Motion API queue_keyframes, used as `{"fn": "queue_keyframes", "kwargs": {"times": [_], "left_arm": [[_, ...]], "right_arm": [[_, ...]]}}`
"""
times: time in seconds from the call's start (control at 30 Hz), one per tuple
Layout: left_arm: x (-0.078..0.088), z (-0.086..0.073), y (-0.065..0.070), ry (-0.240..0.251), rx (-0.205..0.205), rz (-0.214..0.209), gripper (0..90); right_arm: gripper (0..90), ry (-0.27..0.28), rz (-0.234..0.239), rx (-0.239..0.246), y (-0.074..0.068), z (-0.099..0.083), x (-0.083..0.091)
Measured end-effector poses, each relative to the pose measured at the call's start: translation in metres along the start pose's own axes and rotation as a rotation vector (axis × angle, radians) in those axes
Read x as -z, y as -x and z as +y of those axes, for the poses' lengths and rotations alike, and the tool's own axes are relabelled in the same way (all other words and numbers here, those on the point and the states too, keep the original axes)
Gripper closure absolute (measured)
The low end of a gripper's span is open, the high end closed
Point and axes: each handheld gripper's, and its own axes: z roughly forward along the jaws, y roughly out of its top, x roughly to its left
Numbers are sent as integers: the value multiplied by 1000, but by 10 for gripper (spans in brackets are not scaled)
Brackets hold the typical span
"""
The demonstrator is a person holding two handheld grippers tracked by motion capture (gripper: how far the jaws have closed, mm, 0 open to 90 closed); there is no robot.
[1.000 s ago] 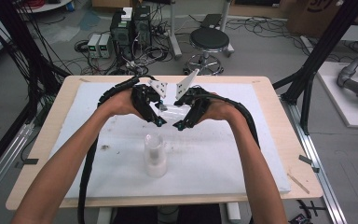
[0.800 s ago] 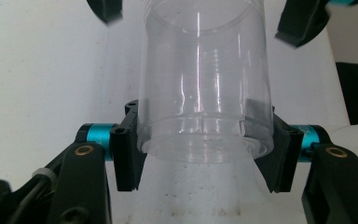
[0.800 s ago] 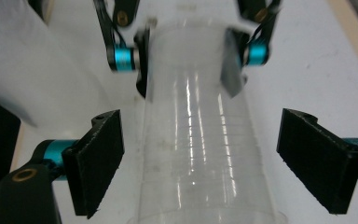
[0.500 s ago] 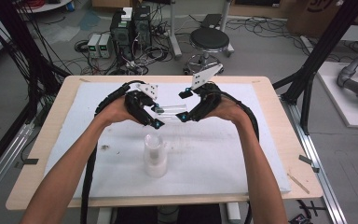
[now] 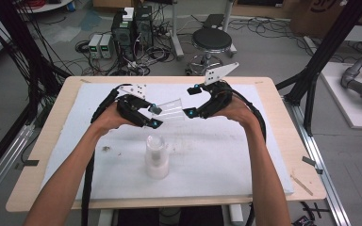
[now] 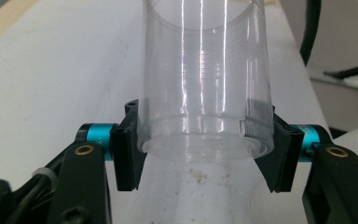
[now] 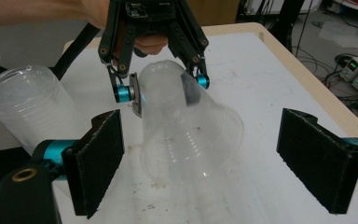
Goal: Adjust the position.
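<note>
A clear plastic cup (image 5: 172,109) lies tilted on its side above the white mat (image 5: 245,155), its mouth toward my right gripper. My left gripper (image 5: 156,117) is shut on the cup's narrow base, and in the left gripper view both pads (image 6: 126,154) press the cup (image 6: 205,70) there. My right gripper (image 5: 192,100) stands open just right of the cup's mouth. In the right gripper view its wide-apart pads (image 7: 100,158) flank the cup (image 7: 186,126) without touching it, and the left gripper (image 7: 161,88) holds the far end. A stack of clear cups (image 5: 156,157) stands upright on the mat below the hands.
In the right gripper view the cup stack (image 7: 28,107) is close on the left. The wooden table edge (image 5: 283,108) frames the mat. A stool (image 5: 211,41) and electronics boxes (image 5: 132,26) stand on the floor beyond the far edge. Black frame posts (image 5: 320,61) rise at the right.
The two hands have drawn apart. The left gripper sank and shifted left with the cup in it, and the right gripper moved right and slightly up, off the cup.
</note>
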Motion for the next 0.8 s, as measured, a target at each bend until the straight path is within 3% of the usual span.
{"fn": "queue_keyframes", "kwargs": {"times": [0.13, 0.23, 0.37, 0.5, 0.57, 0.6, 0.8], "left_arm": [[6, -5, 0, 67, 21, -1, 415], [10, -9, -1, 124, 31, -9, 415], [12, -12, -1, 187, 38, -13, 415], [11, -14, 1, 205, 35, -12, 415], [11, -14, 1, 203, 29, -15, 415], [11, -13, 2, 204, 26, -15, 415], [9, -11, 3, 231, 17, -29, 415]], "right_arm": [[150, 37, -4, -10, 0, 0, 5], [150, 114, 4, -29, 0, -7, 9], [150, 90, -5, -52, 0, -12, 8], [150, 112, 0, -56, -3, -11, 6], [151, 160, -4, -47, -3, -14, 5], [151, 182, 11, -67, -3, -18, 6], [151, 209, 13, -93, -5, -34, -1]]}}
